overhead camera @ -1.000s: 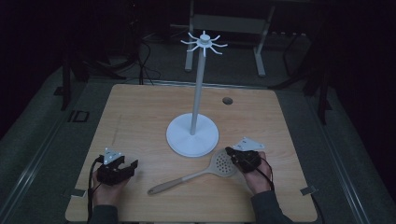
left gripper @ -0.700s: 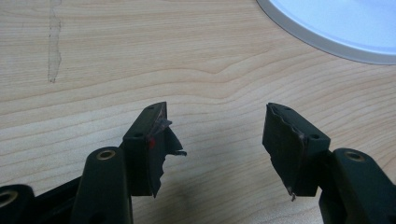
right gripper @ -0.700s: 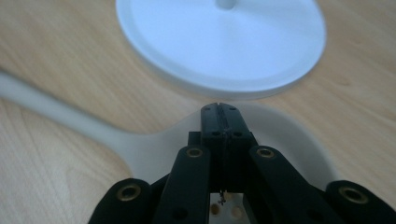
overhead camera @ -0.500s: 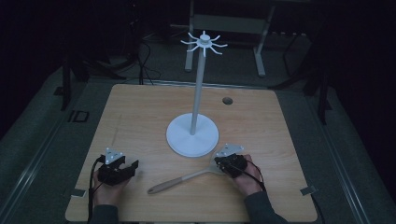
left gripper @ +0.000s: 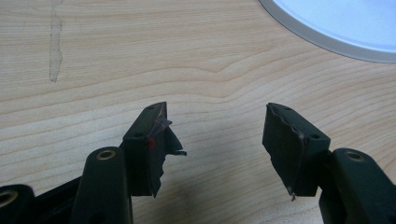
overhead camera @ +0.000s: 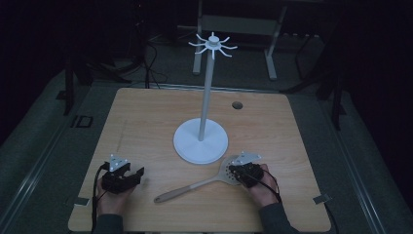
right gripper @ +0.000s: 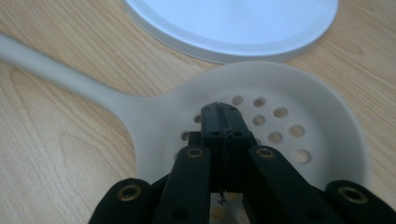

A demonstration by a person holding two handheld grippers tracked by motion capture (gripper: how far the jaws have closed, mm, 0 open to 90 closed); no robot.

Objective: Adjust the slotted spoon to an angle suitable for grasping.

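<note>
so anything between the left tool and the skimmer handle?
Nothing visible. In the high view, bare tabletop lies between the open left tool and the handle end of the slotted skimmer. The right tool, jaws together, sits over the skimmer's perforated head; the hook stand is further back.

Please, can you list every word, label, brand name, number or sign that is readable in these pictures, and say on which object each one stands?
There are none to read.
The stand, the slotted spoon and both hand-held grippers show no lettering.
A small dark outlined mark lies beside the table's left edge in the high view; it is too dim and small to tell whether it is a sign.
</note>
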